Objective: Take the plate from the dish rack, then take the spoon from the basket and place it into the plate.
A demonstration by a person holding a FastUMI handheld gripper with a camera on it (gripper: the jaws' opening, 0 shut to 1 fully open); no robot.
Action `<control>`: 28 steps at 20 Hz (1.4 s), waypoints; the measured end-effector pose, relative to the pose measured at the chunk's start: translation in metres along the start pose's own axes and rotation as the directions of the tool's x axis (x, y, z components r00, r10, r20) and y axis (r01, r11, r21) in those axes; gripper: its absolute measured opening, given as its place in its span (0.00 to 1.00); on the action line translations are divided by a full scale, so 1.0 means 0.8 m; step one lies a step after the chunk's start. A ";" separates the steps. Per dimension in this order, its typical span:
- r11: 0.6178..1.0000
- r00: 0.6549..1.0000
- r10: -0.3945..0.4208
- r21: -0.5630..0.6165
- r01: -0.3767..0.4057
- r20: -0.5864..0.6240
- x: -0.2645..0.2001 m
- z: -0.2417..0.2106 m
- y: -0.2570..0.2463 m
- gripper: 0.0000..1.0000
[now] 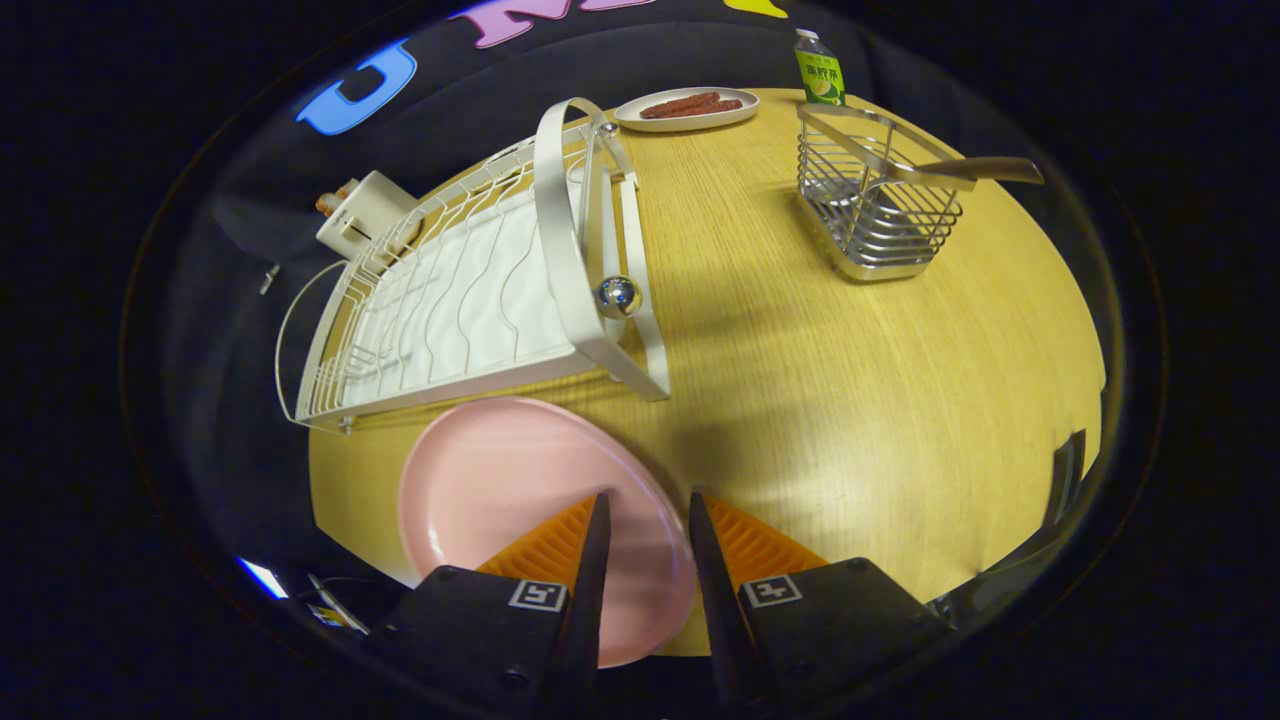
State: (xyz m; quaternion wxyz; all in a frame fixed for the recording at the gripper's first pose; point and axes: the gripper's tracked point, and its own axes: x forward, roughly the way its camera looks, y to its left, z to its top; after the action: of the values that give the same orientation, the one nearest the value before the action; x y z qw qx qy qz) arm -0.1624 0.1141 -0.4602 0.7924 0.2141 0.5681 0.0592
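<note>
The round, pale pink plate lies flat on the light wooden tabletop, just in front of the near end of the white wire dish rack and out of it. The gripper hovers over the plate's right rim with its two fingers parted by a narrow gap; the plate's surface shows through that gap, and neither finger can be seen pressing on it, so the fingers pinch nothing. The rack runs away from the fingers on the left side of the table, with a wavy white drain tray under its wires, a broad white arched handle across it and a shiny chrome ball at its near right corner. A small cream-coloured box-shaped appliance sits behind the rack at the table's edge. Well beyond the fingers to the right stands a square silver wire basket, and a spoon with a wooden handle leans in it, the handle sticking out over the basket's right rim. Farther back, a white oval dish holds reddish-brown sausages, and a plastic bottle with a green label stands just behind the basket.
</note>
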 end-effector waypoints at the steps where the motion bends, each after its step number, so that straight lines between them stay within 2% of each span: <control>1: 1.000 1.000 0.000 -0.012 0.000 0.014 -0.005 0.005 -0.001 0.53; 2: 1.000 1.000 -0.004 -0.031 0.004 0.026 -0.010 0.009 -0.003 0.64; 3: 0.998 0.999 -0.012 -0.059 0.014 0.038 -0.018 0.015 -0.007 0.68; 7: 0.984 0.989 0.004 -0.179 0.022 0.145 -0.065 0.064 -0.017 0.78; 10: 0.969 0.962 0.042 -0.246 0.026 0.268 -0.125 0.123 -0.022 0.84; 14: 0.948 0.904 0.010 -0.293 0.127 0.427 -0.195 0.208 -0.063 0.85; 17: 0.938 0.889 -0.051 -0.283 0.199 0.455 -0.215 0.238 -0.116 0.85; 21: 0.930 0.911 -0.084 -0.296 0.217 0.403 -0.181 0.239 -0.163 0.86; 25: 0.937 0.942 -0.061 -0.305 0.168 0.330 -0.144 0.224 -0.177 0.79; 28: 0.937 0.952 -0.063 -0.310 0.160 0.300 -0.119 0.222 -0.185 0.69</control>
State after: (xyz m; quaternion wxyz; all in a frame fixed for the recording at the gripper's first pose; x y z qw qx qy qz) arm -0.0533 -0.0997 -0.3902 0.8926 0.0516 0.4412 0.0766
